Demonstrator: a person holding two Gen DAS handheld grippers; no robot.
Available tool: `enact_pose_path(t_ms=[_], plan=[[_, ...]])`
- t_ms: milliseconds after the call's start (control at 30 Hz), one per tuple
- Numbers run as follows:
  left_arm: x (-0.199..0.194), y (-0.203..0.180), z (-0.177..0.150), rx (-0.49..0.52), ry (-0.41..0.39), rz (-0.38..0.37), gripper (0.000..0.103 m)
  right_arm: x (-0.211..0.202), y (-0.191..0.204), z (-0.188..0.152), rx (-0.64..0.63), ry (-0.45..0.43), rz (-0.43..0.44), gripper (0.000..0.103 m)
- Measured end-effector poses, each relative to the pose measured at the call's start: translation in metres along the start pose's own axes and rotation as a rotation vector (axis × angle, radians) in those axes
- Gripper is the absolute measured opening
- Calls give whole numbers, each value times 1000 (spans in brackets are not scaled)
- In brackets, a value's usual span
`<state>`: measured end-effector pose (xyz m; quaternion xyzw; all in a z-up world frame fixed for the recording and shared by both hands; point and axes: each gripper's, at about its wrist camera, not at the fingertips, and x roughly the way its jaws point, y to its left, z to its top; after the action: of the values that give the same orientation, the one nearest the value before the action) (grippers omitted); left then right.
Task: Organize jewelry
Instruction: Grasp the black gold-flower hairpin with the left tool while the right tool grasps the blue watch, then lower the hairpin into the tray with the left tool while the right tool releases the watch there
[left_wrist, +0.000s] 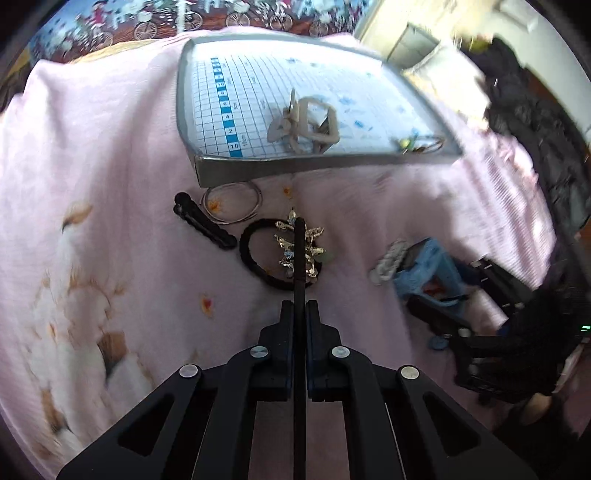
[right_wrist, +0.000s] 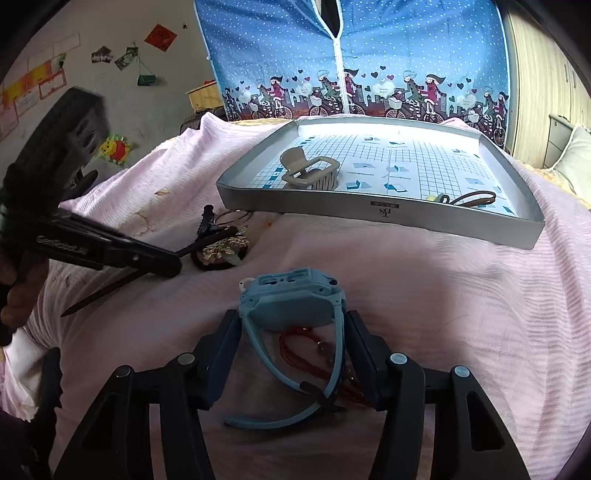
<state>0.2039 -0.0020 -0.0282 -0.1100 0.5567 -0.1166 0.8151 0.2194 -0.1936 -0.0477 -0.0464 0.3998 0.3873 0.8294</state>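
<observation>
Now the left gripper (left_wrist: 300, 236), pinching a dark stick (left_wrist: 300, 295), needs carrying to the tray (left_wrist: 295, 162); right gripper (right_wrist: 291, 347) gapes around the blue watch (right_wrist: 291, 302)

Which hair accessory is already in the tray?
The beige claw clip, resting inside the grey tray. The black hair tie and black flat clip lie on the pink bedspread.

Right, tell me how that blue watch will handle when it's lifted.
The blue watch sits between the right gripper's open jaws. Its straps curve loosely, so they'll probably dangle. The chunky plastic case looks stiff and likely light. It may drag the red cord beneath along.
</observation>
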Motion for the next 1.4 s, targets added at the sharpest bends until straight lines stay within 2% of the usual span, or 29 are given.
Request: enact_pose_path(t_ms=[67, 200, 500, 667, 800, 900, 1067, 1267, 1400], plan=[[-8, 3, -6, -26, -41, -44, 3, -1, -1, 1, 8, -7, 4, 54], [-17, 3, -13, -56, -106, -87, 3, -6, -3, 1, 30, -29, 10, 54], [-46, 2, -9, -92, -243, -132, 3, -27, -15, 8, 109, -136, 30, 54], [-47, -8, 11, -86, -297, -99, 3, -39, -28, 24, 140, -204, 11, 54], [-43, -21, 39, -83, -368, -70, 3, -47, -51, 53, 102, -286, -69, 54], [-39, -33, 69, -76, -413, -74, 3, -48, -77, 69, 134, -323, -115, 54], [-6, -46, 115, -93, -415, -57, 3, -35, -121, 88, 151, -312, -206, 54], [43, -50, 146, -123, -343, -19, 3, -16, -152, 92, 181, -274, -206, 54], [67, -49, 153, -137, -315, -5, 3, 6, -153, 88, 189, -188, -201, 54]])
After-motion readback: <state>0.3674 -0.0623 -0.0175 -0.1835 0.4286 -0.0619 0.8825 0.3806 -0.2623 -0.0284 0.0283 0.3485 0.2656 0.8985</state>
